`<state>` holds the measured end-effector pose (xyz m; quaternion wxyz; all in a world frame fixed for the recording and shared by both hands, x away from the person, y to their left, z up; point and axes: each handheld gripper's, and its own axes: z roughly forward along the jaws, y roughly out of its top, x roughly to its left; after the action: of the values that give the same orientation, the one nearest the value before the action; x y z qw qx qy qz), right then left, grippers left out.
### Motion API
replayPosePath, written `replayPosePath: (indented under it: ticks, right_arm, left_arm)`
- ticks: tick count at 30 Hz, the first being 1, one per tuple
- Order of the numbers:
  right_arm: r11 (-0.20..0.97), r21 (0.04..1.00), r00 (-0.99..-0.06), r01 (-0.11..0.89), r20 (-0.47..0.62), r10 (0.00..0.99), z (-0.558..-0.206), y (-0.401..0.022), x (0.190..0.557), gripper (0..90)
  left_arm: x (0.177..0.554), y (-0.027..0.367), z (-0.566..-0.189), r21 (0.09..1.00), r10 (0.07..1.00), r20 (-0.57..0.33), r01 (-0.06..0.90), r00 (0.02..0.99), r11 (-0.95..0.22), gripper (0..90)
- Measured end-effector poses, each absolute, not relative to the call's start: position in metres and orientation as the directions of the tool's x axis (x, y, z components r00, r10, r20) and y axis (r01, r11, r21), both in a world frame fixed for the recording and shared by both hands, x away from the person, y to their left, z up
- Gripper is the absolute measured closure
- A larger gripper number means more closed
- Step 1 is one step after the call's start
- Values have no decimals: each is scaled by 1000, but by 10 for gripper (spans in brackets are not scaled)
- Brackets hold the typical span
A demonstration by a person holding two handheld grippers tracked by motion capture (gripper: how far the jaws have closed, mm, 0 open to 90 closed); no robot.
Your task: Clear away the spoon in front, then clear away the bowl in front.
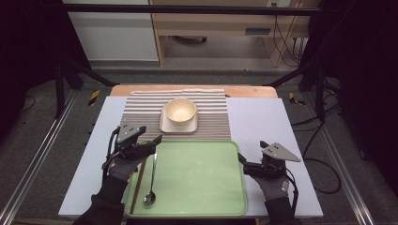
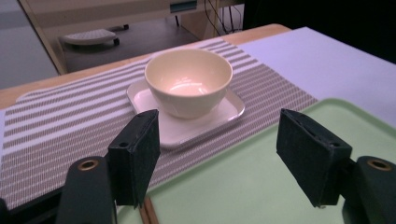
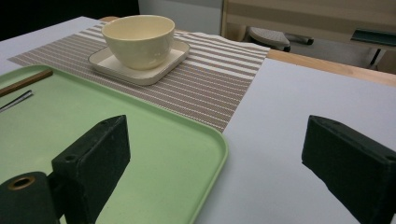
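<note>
Both grippers stood wide open, holding nothing: left gripper [image 1: 151, 143], right gripper [image 1: 240, 159]. Spoon [image 1: 151, 183] and chopsticks [image 1: 138, 186] lay on tray's [image 1: 206, 187] left side. Spoon: light, stiff, probably slick metal; pinch mid-handle.

Table [image 1: 263, 126]: striped mat [image 1: 141, 110], green tray [image 1: 202, 173].

Chopsticks [image 1: 138, 185]: upper ends hidden under the left hand-held gripper [image 1: 151, 143] in the high view — just their tips show at the bottom edge of the left gripper view.
Spoon [image 3: 16, 101]: cut off by the left edge in the right gripper view.
Tray [image 2: 261, 177]: cut by the bottom edge.
</note>
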<state>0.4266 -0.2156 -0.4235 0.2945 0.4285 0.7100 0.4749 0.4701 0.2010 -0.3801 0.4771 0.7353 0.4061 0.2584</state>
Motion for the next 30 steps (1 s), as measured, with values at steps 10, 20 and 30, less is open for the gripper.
replayPosePath:
  ticks: [10,20,30]
  right_arm:
    - [178,928,-458,327,-10,889,-422,-217,426,80]
    - [179,928,-460,326,-9,888,-422,-218,427,80]
    - [175,926,-457,334,-3,889,-423,-218,428,80]
  left_arm:
    - [497,192,-366,930,845,-9,316,534,-190,293]
    - [519,187,-361,932,856,2,308,517,-188,289]
    - [544,182,-367,928,866,2,322,500,-189,290]
